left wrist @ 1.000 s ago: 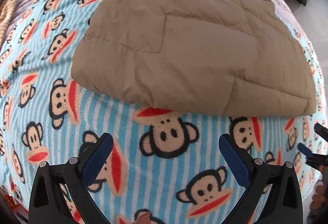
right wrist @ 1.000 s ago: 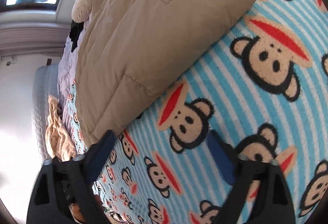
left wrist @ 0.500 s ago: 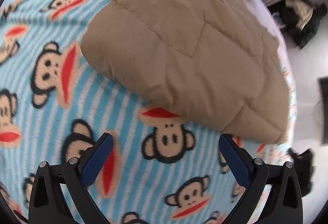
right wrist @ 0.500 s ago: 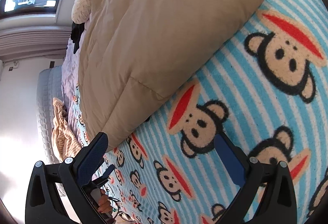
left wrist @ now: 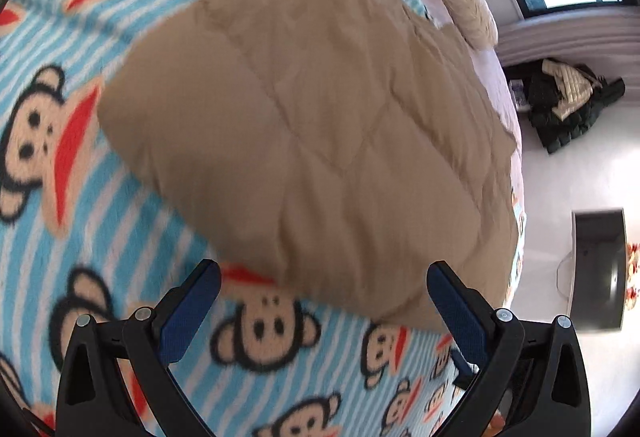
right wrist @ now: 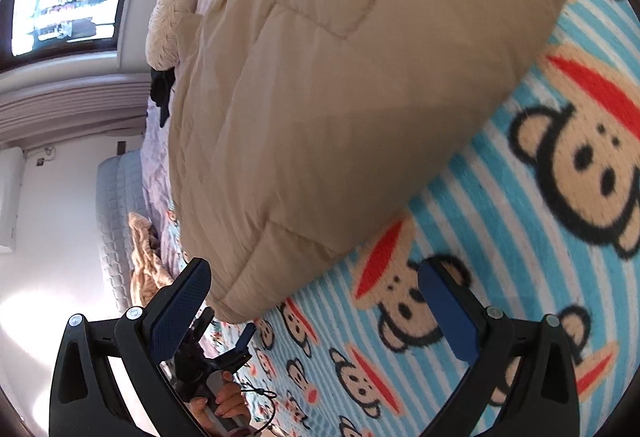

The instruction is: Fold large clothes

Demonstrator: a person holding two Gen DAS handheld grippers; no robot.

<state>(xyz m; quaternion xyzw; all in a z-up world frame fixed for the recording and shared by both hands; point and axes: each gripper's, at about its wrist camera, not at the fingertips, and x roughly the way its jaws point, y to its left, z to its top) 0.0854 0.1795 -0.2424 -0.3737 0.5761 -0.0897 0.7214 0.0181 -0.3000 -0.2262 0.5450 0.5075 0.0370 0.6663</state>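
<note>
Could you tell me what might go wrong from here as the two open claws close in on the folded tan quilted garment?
Both claws are open and empty. The tan quilted garment looks thick, so the left claw may pinch only its top layer and spoil the fold. The right claw hangs near the corner above the monkey blanket and could snag that fleece too. Both views are blurred, so aim may be off.

The left gripper (left wrist: pixel 324 297) is held with its jaws spread wide, nothing caught between the blue pads (left wrist: pixel 188 311). The right gripper (right wrist: pixel 316 297) is likewise held wide apart and empty. In the right wrist view, the left gripper (right wrist: pixel 228 351) is seen gripped by a hand (right wrist: pixel 222 403) at its handle.
</note>
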